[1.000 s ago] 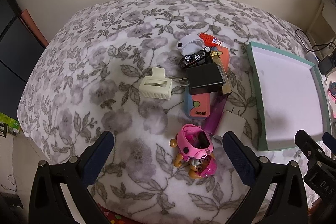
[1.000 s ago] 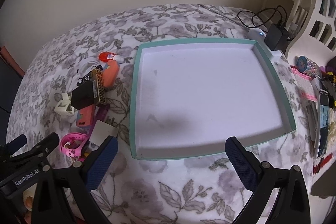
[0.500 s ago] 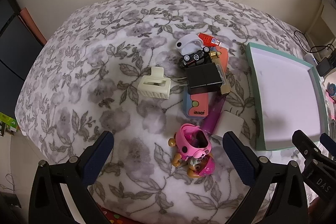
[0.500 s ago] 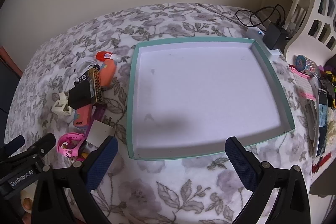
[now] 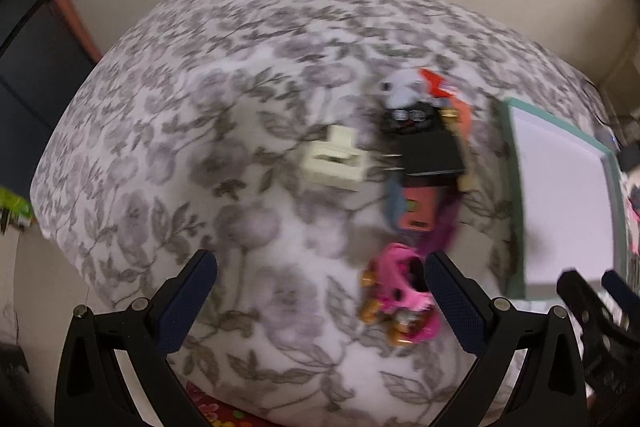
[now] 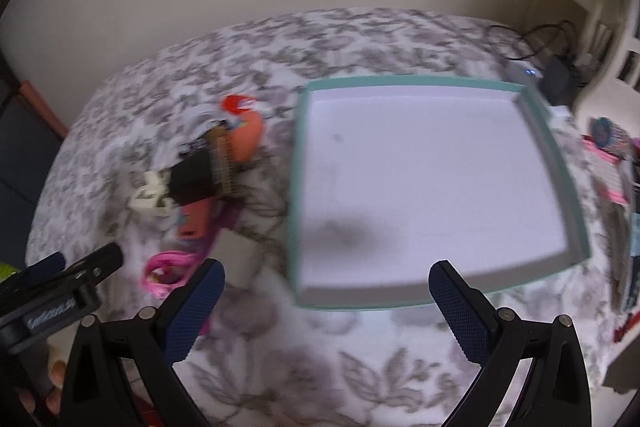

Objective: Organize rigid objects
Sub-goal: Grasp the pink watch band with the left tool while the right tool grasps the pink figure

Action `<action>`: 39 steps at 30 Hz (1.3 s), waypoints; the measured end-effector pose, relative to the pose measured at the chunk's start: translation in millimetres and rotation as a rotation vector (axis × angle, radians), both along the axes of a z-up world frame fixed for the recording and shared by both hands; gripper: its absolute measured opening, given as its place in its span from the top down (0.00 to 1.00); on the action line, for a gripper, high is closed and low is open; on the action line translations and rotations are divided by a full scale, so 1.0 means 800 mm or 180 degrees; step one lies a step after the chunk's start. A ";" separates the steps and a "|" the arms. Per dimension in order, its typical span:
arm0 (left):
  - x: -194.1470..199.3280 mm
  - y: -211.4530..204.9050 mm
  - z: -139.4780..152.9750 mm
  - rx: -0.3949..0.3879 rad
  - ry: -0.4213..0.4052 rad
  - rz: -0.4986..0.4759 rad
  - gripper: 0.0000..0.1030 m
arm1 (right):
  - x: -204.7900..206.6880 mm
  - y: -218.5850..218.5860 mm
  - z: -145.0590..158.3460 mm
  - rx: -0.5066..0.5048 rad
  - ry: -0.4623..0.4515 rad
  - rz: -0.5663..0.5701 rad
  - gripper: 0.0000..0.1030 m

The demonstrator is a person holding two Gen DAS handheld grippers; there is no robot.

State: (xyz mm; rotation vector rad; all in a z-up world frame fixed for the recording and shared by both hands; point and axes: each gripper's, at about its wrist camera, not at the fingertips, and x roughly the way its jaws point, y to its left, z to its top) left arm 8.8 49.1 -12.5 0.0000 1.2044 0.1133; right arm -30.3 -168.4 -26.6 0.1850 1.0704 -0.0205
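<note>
A heap of small rigid items lies on the floral bedspread: a cream hair claw (image 5: 334, 161), a black charger block (image 5: 432, 153), a pink toy figure (image 5: 400, 299), an orange case (image 5: 418, 209) and a red-capped tube (image 5: 434, 83). A teal-rimmed tray (image 6: 560, 147) with a white floor lies to their right and holds nothing. My left gripper (image 5: 320, 291) hangs open above the bedspread, its right finger beside the pink toy. Over the tray's near edge my right gripper (image 6: 326, 297) is open too. Both views are blurred by motion.
A black adapter with cables (image 6: 560, 79) lies behind the tray near the wall. Assorted clutter (image 6: 616, 163) lines the bed's right side. The bedspread (image 5: 160, 147) left of the heap is bare. A dark cabinet (image 5: 24, 75) stands at the left.
Both views have swung and blurred. In the left wrist view the heap and tray drifted right. In the right wrist view the tray shifted right and the heap came further into view.
</note>
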 end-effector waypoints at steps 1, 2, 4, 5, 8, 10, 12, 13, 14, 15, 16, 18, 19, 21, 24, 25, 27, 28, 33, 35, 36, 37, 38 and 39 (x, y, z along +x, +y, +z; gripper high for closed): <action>0.002 0.008 -0.002 -0.0026 0.0027 0.0060 0.00 | 0.003 0.007 -0.001 0.0040 0.0005 0.0057 0.00; 0.003 0.016 -0.004 -0.0071 0.0051 0.0127 0.00 | 0.005 0.015 -0.002 0.0087 0.0012 0.0124 0.00; 0.003 0.027 -0.011 -0.0191 0.0125 0.0241 0.00 | 0.011 0.028 -0.006 0.0113 0.0033 0.0194 0.00; 0.004 0.028 -0.014 -0.0238 0.0151 0.0249 0.00 | 0.014 0.032 -0.009 0.0085 0.0051 0.0198 0.00; 0.006 0.025 -0.021 -0.0264 0.0214 0.0262 0.00 | 0.021 0.044 -0.020 0.0052 0.0142 0.0219 0.00; 0.008 0.024 -0.026 -0.0321 0.0259 0.0301 0.00 | 0.024 0.051 -0.026 0.0091 0.0195 0.0278 0.01; 0.009 0.025 -0.029 -0.0424 0.0294 0.0343 0.00 | 0.025 0.055 -0.029 0.0084 0.0224 0.0338 0.05; 0.010 0.027 -0.031 -0.0467 0.0301 0.0363 0.00 | 0.025 0.059 -0.030 0.0076 0.0238 0.0375 0.09; 0.011 0.028 -0.032 -0.0504 0.0311 0.0377 0.00 | 0.025 0.063 -0.033 0.0091 0.0262 0.0422 0.12; 0.013 0.029 -0.034 -0.0547 0.0331 0.0389 0.01 | 0.025 0.068 -0.036 0.0143 0.0298 0.0478 0.13; 0.014 0.029 -0.036 -0.0582 0.0358 0.0398 0.03 | 0.024 0.070 -0.037 0.0184 0.0317 0.0511 0.14; 0.017 0.026 -0.041 -0.0691 0.0420 0.0368 0.15 | 0.022 0.078 -0.039 0.0250 0.0342 0.0602 0.15; 0.018 0.025 -0.044 -0.0732 0.0446 0.0349 0.18 | 0.022 0.081 -0.040 0.0262 0.0347 0.0627 0.16; 0.019 0.023 -0.049 -0.0805 0.0509 0.0322 0.19 | 0.021 0.089 -0.046 0.0329 0.0404 0.0694 0.21; 0.018 0.023 -0.049 -0.0881 0.0508 0.0335 0.19 | 0.020 0.097 -0.055 0.0386 0.0523 0.0773 0.27; 0.018 0.024 -0.049 -0.0890 0.0505 0.0345 0.19 | 0.019 0.101 -0.058 0.0409 0.0559 0.0802 0.30; 0.018 0.024 -0.050 -0.0919 0.0519 0.0348 0.19 | 0.019 0.106 -0.063 0.0461 0.0610 0.0848 0.32; 0.018 0.024 -0.051 -0.0935 0.0531 0.0343 0.19 | 0.018 0.110 -0.066 0.0469 0.0634 0.0876 0.34; 0.019 0.020 -0.054 -0.1008 0.0551 0.0273 0.36 | 0.016 0.126 -0.076 0.0475 0.0743 0.1023 0.49; 0.021 0.018 -0.058 -0.1077 0.0599 0.0259 0.36 | 0.016 0.128 -0.082 0.0496 0.0789 0.1037 0.52; 0.022 0.018 -0.060 -0.1114 0.0618 0.0252 0.37 | 0.016 0.128 -0.085 0.0508 0.0812 0.1033 0.54; 0.023 0.017 -0.061 -0.1156 0.0629 0.0248 0.37 | 0.017 0.128 -0.086 0.0521 0.0829 0.1028 0.58; 0.022 0.017 -0.062 -0.1174 0.0631 0.0244 0.37 | 0.017 0.127 -0.088 0.0546 0.0840 0.1019 0.58; 0.023 0.016 -0.062 -0.1190 0.0633 0.0235 0.37 | 0.017 0.127 -0.088 0.0557 0.0832 0.1013 0.58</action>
